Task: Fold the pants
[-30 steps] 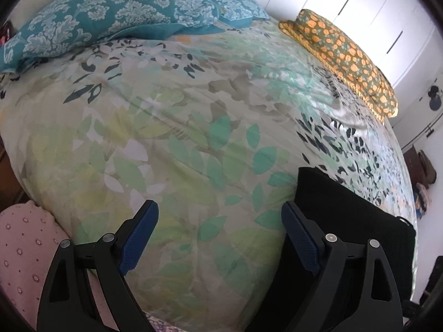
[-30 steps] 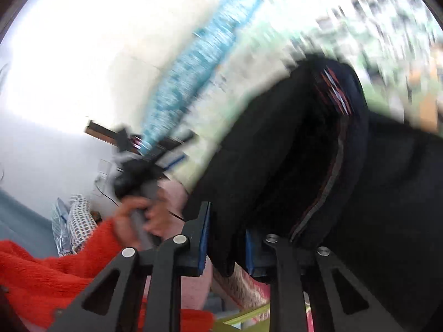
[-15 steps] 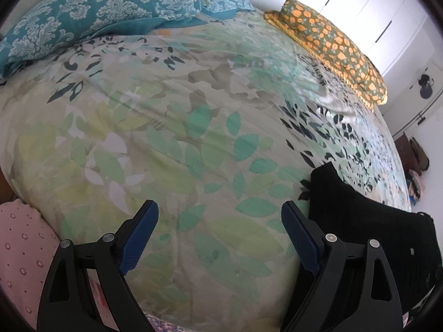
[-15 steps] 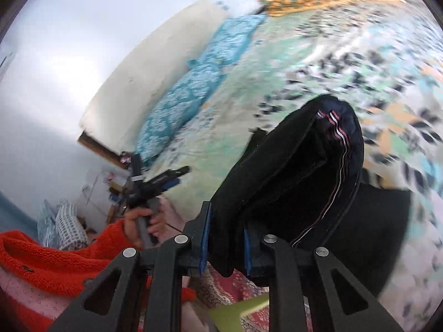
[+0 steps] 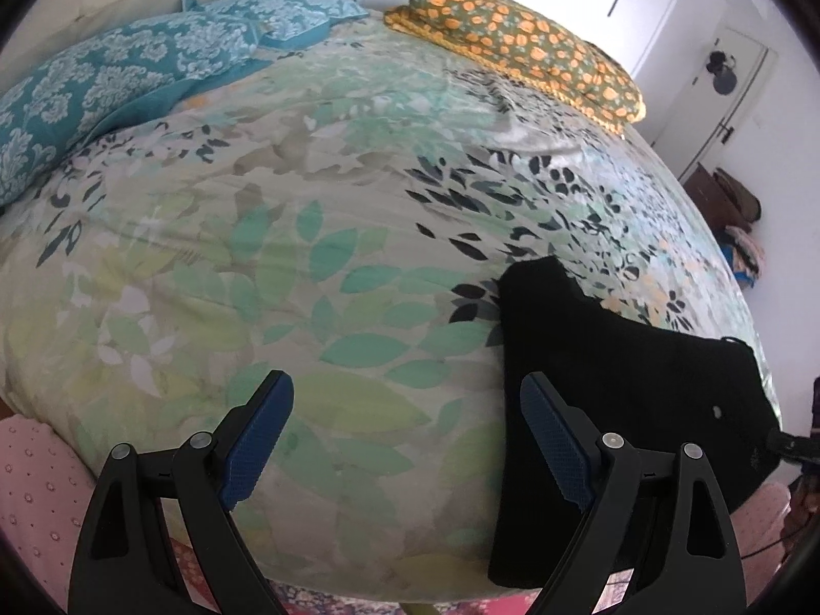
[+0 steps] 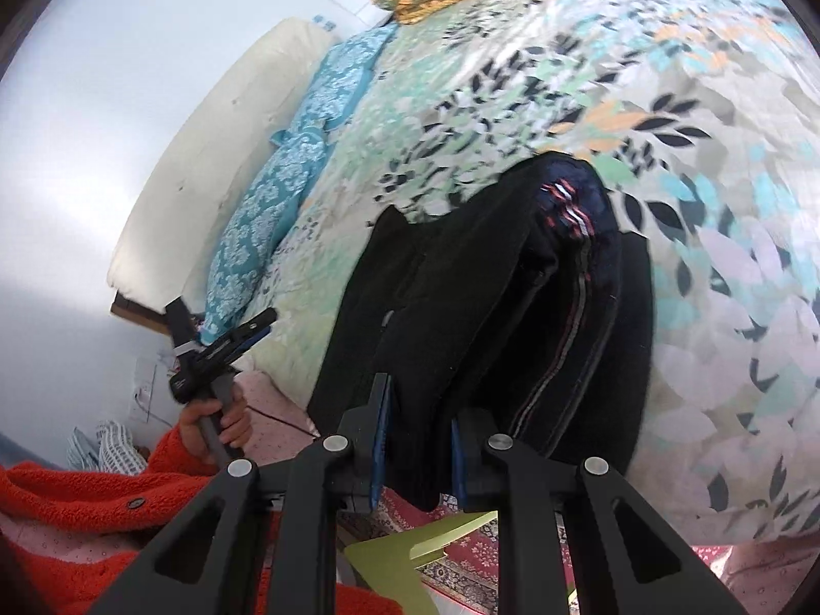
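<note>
Leaf-print bed [image 5: 318,266] holds one black pants [image 6: 461,307] pinched by right gripper [image 6: 417,448]; left gripper [image 5: 405,435] gapes empty.

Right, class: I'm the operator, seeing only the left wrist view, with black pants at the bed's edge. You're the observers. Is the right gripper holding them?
Observer: Yes, the right gripper is shut on a folded bunch of the black pants.
Operator: Any markings there?
Observer: Red and white striped trim runs along the fold.
Operator: Who holds my gripper?
Observer: A hand in an orange sleeve grips the left gripper by its handle.
</note>
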The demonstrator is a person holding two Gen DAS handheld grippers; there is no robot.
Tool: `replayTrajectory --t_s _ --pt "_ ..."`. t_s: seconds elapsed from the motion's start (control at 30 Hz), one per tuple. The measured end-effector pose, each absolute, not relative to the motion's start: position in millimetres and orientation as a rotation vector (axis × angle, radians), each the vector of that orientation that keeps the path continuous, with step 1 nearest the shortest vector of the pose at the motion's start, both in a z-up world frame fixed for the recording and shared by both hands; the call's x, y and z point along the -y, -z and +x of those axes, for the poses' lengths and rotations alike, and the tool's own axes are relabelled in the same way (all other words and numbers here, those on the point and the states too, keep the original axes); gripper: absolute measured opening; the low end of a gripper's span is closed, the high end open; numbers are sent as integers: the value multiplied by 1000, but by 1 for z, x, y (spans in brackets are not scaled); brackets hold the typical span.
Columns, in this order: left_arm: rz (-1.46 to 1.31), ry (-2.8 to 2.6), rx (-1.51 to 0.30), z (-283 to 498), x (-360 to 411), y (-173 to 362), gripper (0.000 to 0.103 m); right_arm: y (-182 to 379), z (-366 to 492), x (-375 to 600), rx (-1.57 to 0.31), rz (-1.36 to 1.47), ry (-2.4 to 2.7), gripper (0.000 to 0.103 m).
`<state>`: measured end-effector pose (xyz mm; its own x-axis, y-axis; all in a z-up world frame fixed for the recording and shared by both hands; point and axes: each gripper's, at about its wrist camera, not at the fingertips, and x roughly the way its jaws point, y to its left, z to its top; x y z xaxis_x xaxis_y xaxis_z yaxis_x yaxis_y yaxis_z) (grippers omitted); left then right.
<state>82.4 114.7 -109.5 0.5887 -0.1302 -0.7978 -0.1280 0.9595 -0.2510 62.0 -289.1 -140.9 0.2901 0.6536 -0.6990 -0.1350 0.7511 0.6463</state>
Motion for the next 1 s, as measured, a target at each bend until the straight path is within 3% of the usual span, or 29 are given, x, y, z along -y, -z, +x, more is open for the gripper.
replayTrajectory --t_s 0.2,0.33,0.57,0.83,1.0 --pt "-193 94 -964 79 -78 110 91 188 58 292 -1277 457 -428 21" --pt "-131 132 -959 74 -62 107 91 161 62 297 -1239 383 -356 36" --pt "-46 184 -961 74 -30 112 91 90 98 265 -996 238 -407 36" --pt "112 214 -1015 60 -6 131 91 171 148 239 -1091 102 -236 30" --pt "121 222 -999 59 -1 126 91 139 129 226 -1023 52 -224 31"
